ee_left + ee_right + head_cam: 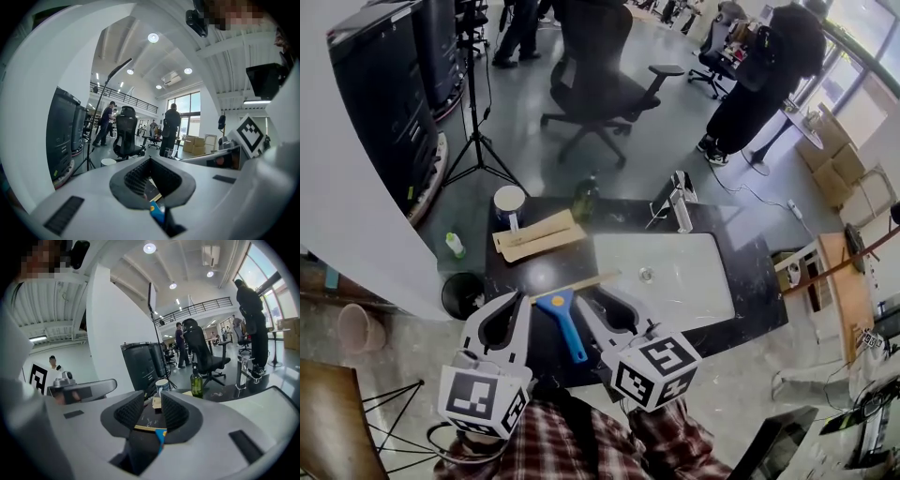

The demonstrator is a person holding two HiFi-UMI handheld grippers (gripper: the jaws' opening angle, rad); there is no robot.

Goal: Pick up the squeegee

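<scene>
Square black-and-white markers on both cubes. Flat on the dark counter point(750, 272), just left of the sink point(675, 277): blue-handled squeegee point(566, 317), untouched. Flanking it, left gripper point(516, 300) with tips pressed together, right gripper point(595, 298) with fingers spread, pinching nothing. Behind the sink's left end: boards point(539, 236), cup point(509, 202), green bottle point(586, 199).

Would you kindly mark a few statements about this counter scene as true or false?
1. The squeegee lies on the counter. True.
2. The right gripper grips the squeegee. False: its jaws stand apart and do not press on it.
3. The bottle stands in the sink. False: it stands on the counter behind the sink.
4. A cup stands at the counter's far left corner. True.
</scene>
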